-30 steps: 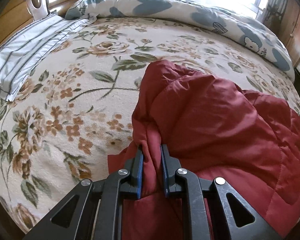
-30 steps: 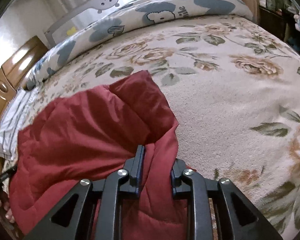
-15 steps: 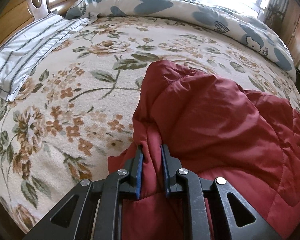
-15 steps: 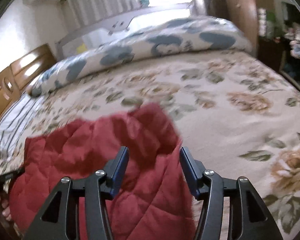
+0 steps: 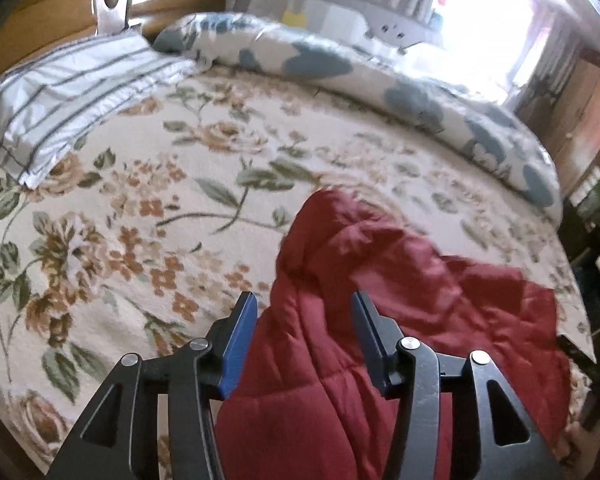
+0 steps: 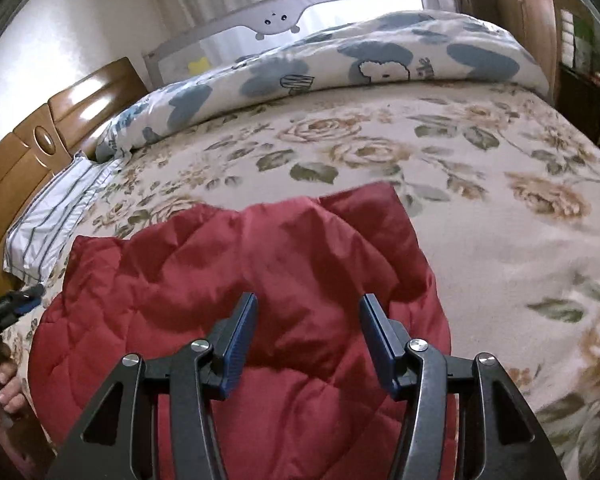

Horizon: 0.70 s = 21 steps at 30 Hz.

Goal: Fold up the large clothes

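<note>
Quilted dark-red padded garment [image 6: 236, 280] lies bunched on my floral cream bedspread [image 6: 500, 240], filling the lower middle of both views. My left gripper [image 5: 304, 340] is opening, its blue-padded fingers [image 5: 240, 336] clear of the cloth between them. My right gripper [image 6: 308, 340] stands released above the garment. A striped white pillow [image 5: 68, 96] sits upper left.

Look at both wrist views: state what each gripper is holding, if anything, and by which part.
Nothing is held. The left gripper, its jaws opening, and the right gripper both stand clear of the red quilted garment lying on the bed.
</note>
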Motion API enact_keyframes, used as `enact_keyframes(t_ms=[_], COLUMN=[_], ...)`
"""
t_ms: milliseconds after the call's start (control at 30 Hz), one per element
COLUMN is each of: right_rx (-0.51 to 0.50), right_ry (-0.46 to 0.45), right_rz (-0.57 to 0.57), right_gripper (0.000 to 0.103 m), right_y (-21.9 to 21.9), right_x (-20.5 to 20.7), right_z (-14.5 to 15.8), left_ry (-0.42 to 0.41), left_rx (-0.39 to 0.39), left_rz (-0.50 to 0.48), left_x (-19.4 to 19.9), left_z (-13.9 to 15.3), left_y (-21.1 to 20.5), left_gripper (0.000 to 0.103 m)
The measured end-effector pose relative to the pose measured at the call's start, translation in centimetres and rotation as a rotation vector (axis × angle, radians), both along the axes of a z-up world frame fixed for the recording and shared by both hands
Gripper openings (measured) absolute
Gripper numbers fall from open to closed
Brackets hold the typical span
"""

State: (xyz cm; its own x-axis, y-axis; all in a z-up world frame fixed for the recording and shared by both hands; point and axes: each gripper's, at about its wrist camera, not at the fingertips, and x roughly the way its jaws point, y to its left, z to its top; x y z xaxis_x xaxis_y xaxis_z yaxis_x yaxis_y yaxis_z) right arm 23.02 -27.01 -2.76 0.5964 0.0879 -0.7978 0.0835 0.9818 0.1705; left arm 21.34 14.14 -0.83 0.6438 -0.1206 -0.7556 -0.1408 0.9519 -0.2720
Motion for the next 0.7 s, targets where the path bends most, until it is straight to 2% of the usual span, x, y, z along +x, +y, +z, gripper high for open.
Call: enact_keyframes(t_ms=[200, 300, 367, 600, 700], right_rx=[0.013, 0.009, -0.002, 0.005, 0.013], right_ry=[0.003, 0.0, -0.008, -0.035, -0.044], right_rz=[-0.013, -0.017, -0.017, -0.017, -0.003], right_gripper=[0.055, 0.054, 0.054, 0.058, 0.061], right_y=[-0.4, -0.4, -0.4, 0.5, 1.5], right_x=[-3.0, -4.7, -5.9, -9.9, -11.0], right_z=[0.2, 0.4, 0.7, 1.3, 1.2], left_ry=[-0.008, 0.008, 0.021, 0.043, 0.048], left_rx=[0.03, 0.039, 0.035, 0.036, 0.067], left_rz=[-0.097, -0.133, -0.146, -0.15, -0.158], left_x=[-4.3, -6.0, -7.1, -9.3, -10.0], left_z=[1.0, 0.8, 0.7, 0.9, 0.9], left_y=[-2.2, -3.5, -4.0, -5.3, -6.3], left_gripper=[0.052, 0.058, 0.062, 0.066, 0.068])
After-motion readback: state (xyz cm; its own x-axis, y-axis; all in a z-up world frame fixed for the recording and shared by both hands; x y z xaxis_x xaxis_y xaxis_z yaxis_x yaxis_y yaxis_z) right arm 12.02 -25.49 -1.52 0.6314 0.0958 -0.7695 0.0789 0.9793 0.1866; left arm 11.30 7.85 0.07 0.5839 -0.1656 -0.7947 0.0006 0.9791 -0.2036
